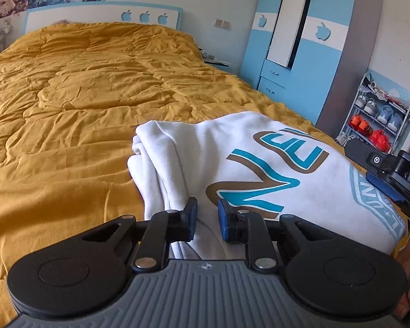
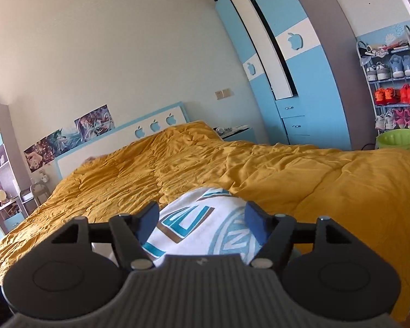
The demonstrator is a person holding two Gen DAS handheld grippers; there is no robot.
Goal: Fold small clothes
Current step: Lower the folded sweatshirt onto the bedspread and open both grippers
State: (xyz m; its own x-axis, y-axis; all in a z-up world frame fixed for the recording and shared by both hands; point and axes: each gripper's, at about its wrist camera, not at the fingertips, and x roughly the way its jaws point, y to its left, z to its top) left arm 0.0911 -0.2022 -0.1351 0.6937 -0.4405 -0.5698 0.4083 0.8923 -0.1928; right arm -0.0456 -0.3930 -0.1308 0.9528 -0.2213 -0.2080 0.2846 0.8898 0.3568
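Mustard bedding (image 1: 82,87) carries the folded white sweatshirt (image 1: 205,153) just ahead of both tools, its bunched edge running away under the left gripper (image 1: 207,220), jaws narrowly apart and gripping nothing, while the right gripper (image 2: 202,225) straddles the printed end, jaws wide.

White sweatshirt (image 1: 205,150) soft matt cloth; mustard quilt (image 1: 82,95) crinkled, faint sheen.
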